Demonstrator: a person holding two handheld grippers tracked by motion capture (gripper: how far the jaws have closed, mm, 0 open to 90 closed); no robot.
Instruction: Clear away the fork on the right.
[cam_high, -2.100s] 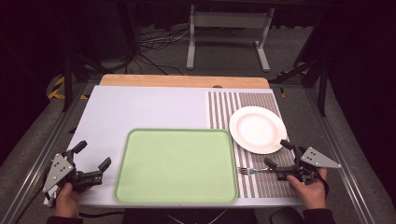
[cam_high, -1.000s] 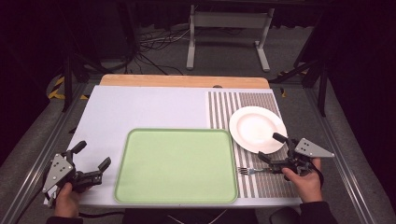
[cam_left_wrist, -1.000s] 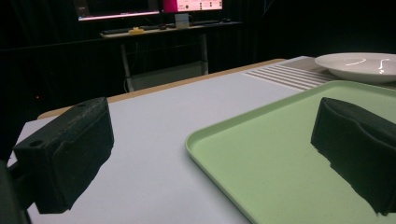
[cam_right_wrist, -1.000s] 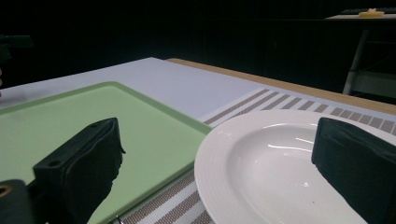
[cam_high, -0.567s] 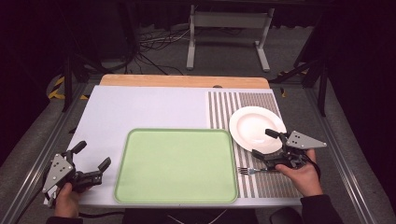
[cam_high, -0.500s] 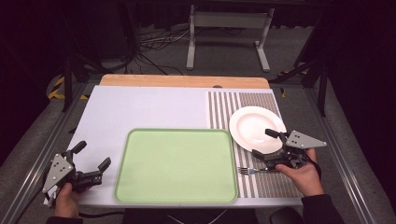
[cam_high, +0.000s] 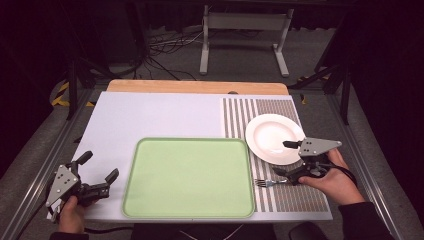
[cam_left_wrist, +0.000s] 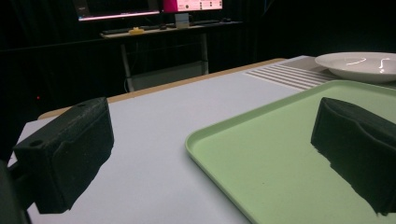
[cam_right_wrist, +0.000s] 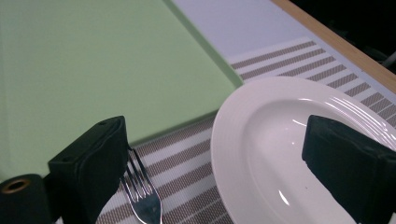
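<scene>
No text, label, brand, number or sign can be read on anything here. In the left gripper view, far beyond the jaws, two lit monitor screens (cam_left_wrist: 149, 6) carry bright strips of content, too small and blurred to make out any word or figure.

The green tray (cam_high: 190, 177) lies flat on the white tabletop (cam_high: 150, 115). Right of the tray lies a striped placemat (cam_high: 287, 197). Beyond the tray, a wooden strip (cam_high: 197, 86) edges the tabletop, and behind that stands what looks like a grey metal stand (cam_high: 245, 30) on the floor.
</scene>
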